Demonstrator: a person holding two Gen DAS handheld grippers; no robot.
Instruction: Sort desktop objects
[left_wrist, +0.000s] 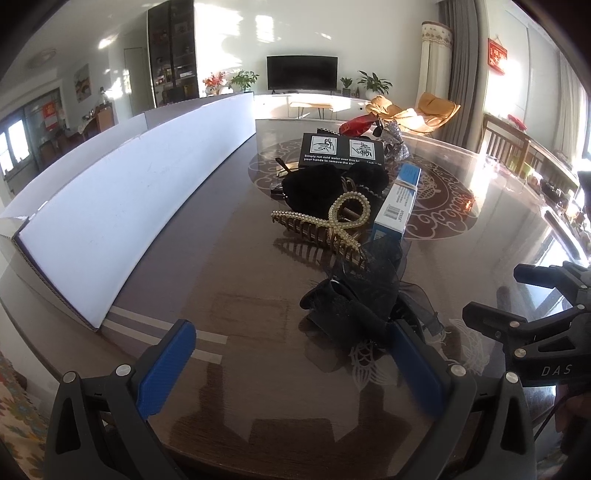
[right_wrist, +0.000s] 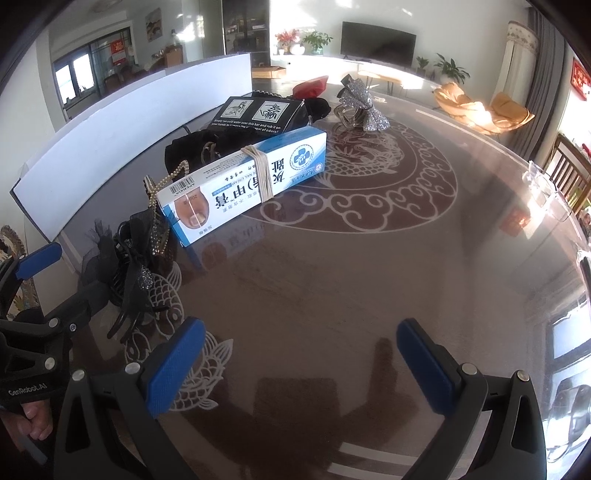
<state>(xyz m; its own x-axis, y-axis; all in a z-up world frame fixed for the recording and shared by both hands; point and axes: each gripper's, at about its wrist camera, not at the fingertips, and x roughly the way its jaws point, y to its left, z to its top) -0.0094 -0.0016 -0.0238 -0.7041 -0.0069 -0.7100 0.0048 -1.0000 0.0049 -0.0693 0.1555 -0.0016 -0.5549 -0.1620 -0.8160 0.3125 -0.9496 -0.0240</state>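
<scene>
Both tools stand wide open and empty above the glass-topped bench (right_wrist: 369, 266). The left tool (left_wrist: 291, 365) is low over the near end of the clutter, its right-side blue pad lying just beside, possibly touching, the black mesh bow hair clip (left_wrist: 365, 291); the clip is not between the pads, so no grasp is in hand. The right tool (right_wrist: 299, 362) hovers over bare glass, apart from every object, which suggests it is standing by while the left tool takes first turn. The objects to be sorted lie heaped in one row down the bench: the black bow clip nearest, then a gold pearl-studded claw clip (left_wrist: 325, 225) resting partly on it, a blue-and-white nail cream box (right_wrist: 243, 181) bound with rubber bands, a black fuzzy hair piece (left_wrist: 314, 188), a black card with printed instructions (left_wrist: 341, 149) propped across the pile, and at the far end a silver glitter bow clip (right_wrist: 360, 105) and a red item (right_wrist: 312, 85) (identity not determinable). A long white cardboard box (left_wrist: 122, 206) runs along the left side, near the row; it is judged the likely receiving container, though its interior and any compartments are hidden. Sorting appears barely begun. Risk noted: the mesh and claw clip are entangled, so lifting one may drag the other.
</scene>
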